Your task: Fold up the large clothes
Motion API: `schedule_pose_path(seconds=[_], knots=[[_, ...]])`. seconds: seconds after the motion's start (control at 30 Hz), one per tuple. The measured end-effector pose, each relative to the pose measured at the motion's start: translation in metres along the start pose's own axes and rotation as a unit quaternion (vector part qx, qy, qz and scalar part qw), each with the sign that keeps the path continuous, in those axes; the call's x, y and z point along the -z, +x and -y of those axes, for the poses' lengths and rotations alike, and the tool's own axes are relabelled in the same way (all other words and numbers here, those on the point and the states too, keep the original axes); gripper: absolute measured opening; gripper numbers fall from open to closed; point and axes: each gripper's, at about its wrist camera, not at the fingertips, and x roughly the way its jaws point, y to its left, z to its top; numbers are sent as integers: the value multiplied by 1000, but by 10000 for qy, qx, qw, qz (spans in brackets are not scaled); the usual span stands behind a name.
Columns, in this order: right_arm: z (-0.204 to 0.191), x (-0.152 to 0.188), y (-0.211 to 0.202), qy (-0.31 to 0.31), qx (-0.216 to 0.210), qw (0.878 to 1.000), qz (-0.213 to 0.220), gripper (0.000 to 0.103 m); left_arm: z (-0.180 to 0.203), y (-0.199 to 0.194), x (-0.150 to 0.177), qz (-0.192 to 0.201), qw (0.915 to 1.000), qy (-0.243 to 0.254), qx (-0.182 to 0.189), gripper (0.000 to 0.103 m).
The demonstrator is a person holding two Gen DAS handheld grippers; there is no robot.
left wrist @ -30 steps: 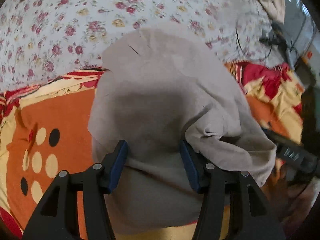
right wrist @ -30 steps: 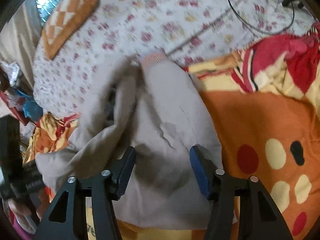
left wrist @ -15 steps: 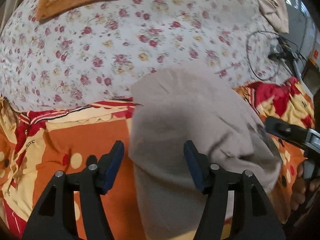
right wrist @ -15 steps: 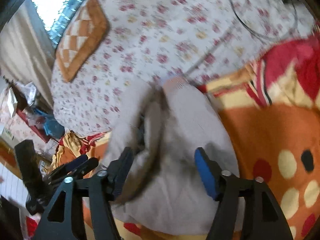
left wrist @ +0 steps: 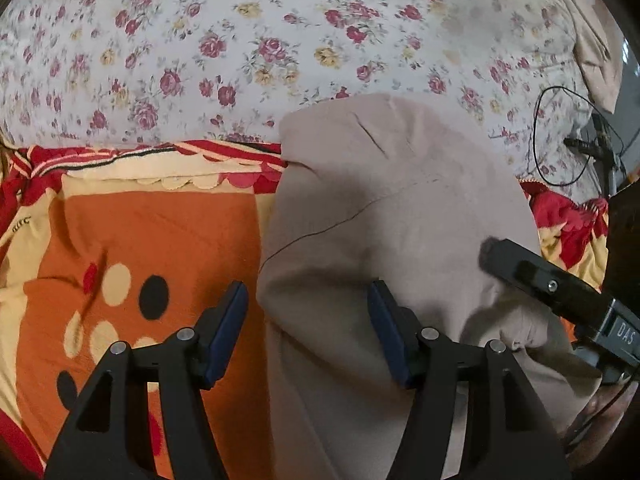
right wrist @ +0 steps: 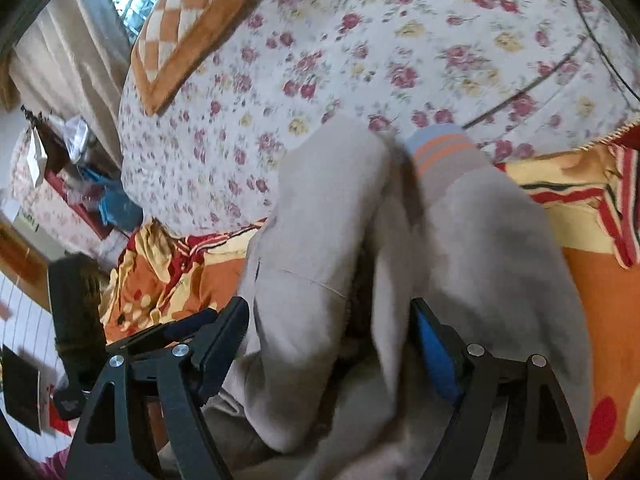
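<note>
A beige-grey garment (left wrist: 392,216) lies folded over on an orange dotted blanket (left wrist: 152,248). My left gripper (left wrist: 308,332) is open above the garment's left edge, holding nothing. In the right wrist view the garment (right wrist: 320,240) is bunched in two thick folds, with a striped blue-and-orange cuff (right wrist: 440,148) at its far end. My right gripper (right wrist: 332,348) is open with the cloth lying between its fingers. The right gripper's black body also shows in the left wrist view (left wrist: 560,292), resting on the garment's right side.
A floral bedsheet (left wrist: 240,40) covers the bed beyond the blanket. A black cable (left wrist: 560,136) loops at the right. An orange checked cushion (right wrist: 192,20) lies far left on the sheet. Clutter and a curtain (right wrist: 72,60) stand beside the bed.
Both grippers have stayed open. The left gripper shifted left off the garment's middle to its edge. The right gripper lowered closer onto the bunched cloth.
</note>
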Motion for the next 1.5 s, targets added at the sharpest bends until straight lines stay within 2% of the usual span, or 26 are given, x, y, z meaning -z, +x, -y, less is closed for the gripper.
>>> schedule_pose_path(seconds=[0.07,0.1,0.13,0.23,0.33,0.5,0.6,0.63,0.7,0.77,0.8,0.87,0.93,1.0,1.1,1.17,1.2,1.23,1.3,1.37,1.4,1.43,1.5], knots=[[-1,-3,4,-8,-6,10000,2,79,-1,0,-1,4,10000,-13,-23,63],[-2,-6,7,10,-73,10000,-14,70,-1,-1,-1,3,10000,-31,-33,63],[-2,-8,9,13,-79,10000,-28,50,-2,0,-1,-1,10000,-65,-40,63],[-4,-8,15,-117,83,9999,-11,21,-5,0,2,-85,9997,-206,29,63],[-15,-3,-4,-256,86,9991,323,14,-3,-11,2,-1,9997,-206,91,63],[-17,13,-60,-182,136,9950,969,13,10,-39,3,399,9986,-110,315,66],[2,25,-79,-126,580,9916,1148,13,25,-30,9,209,9992,76,347,67],[19,28,-79,77,746,9914,1075,13,32,-22,12,72,9993,216,299,67],[42,31,-70,390,819,9911,975,14,43,-7,18,-79,9989,436,154,68],[58,31,-62,532,807,9915,866,25,45,-1,24,-118,9989,444,12,68],[58,29,-66,484,876,9913,851,37,43,-1,26,-98,9992,378,39,68],[51,24,-81,415,1006,9891,991,45,41,-3,28,-79,9994,338,64,68],[41,14,-98,257,897,9880,1234,61,44,-3,27,-75,9992,388,35,68],[29,-1,-99,59,1058,9862,1270,65,46,-2,28,-71,9991,404,59,68],[22,-21,-76,-182,1354,9863,925,64,49,-3,29,-70,9989,465,51,68],[24,-31,-53,-313,1591,9846,651,48,48,-2,30,-75,9987,510,46,69],[27,-33,-41,-343,1807,9816,513,25,48,-1,30,-74,9986,525,52,71],[34,-31,-33,-336,2109,9760,423,19,47,0,30,-81,9986,521,74,73],[56,-24,-19,-192,2540,9663,367,19,46,2,30,-116,9987,474,172,78],[85,-12,-16,271,2292,9726,285,20,46,2,31,-138,9986,479,163,78],[90,-9,-23,407,2151,9751,352,27,48,1,31,-99,9985,535,100,78],[91,-8,-35,513,2052,9765,418,33,50,0,32,-51,9982,604,43,78],[84,-6,-70,655,1838,9797,452,36,53,-1,32,-17,9977,678,-10,78]])
